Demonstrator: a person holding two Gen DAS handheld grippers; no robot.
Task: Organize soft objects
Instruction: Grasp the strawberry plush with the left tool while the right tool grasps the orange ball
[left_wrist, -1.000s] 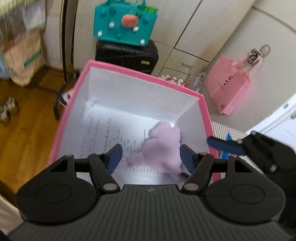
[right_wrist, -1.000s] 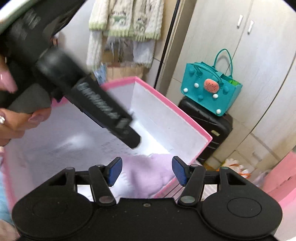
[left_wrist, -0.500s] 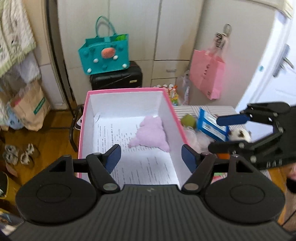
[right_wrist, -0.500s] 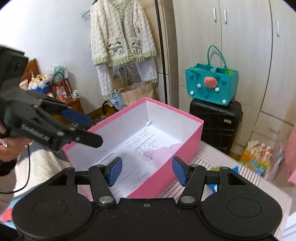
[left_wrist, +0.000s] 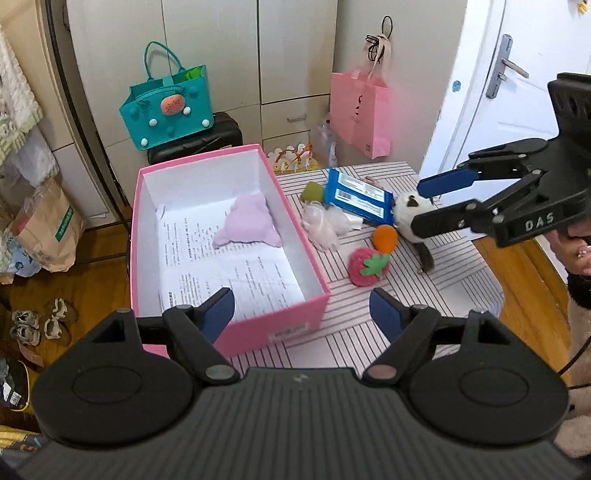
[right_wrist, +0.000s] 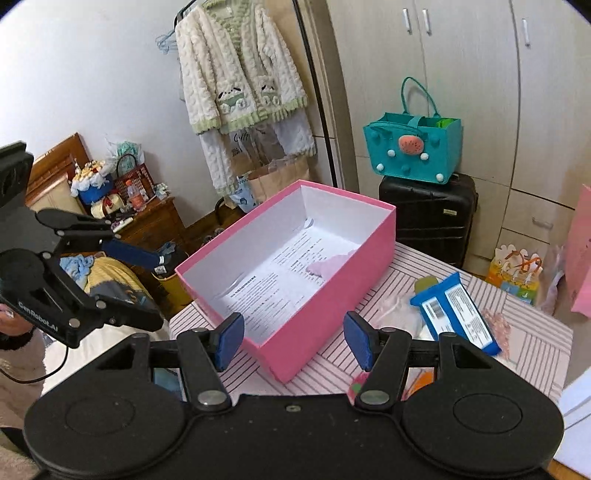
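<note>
A pink box (left_wrist: 280, 317) with a white inside stands on the striped table (left_wrist: 369, 336). In it lies a lilac plush (left_wrist: 247, 221), also in the right wrist view (right_wrist: 332, 264). To the box's right lie a strawberry plush (left_wrist: 367, 266), an orange plush (left_wrist: 385, 238), a panda plush (left_wrist: 406, 210), a pale pink fluffy piece (left_wrist: 321, 225), a green ball (left_wrist: 312, 192) and a blue packet (left_wrist: 358, 201). My left gripper (left_wrist: 301, 312) hangs above the box's near end, jaws opening, nothing between them. My right gripper (right_wrist: 294, 341) is open and empty, hovering over the toys (left_wrist: 418, 206).
A teal bag (left_wrist: 166, 110) sits on a black suitcase (right_wrist: 428, 214) behind the table. A pink paper bag (left_wrist: 362, 114) hangs on the cupboard, beside a white door (left_wrist: 498, 92). A cardigan (right_wrist: 236, 74) hangs on a rack at left. Shoes (left_wrist: 37, 321) lie on the floor.
Both grippers have drawn back and up out of the box. The lilac plush stays lying inside. The left jaws stand wider than before.
</note>
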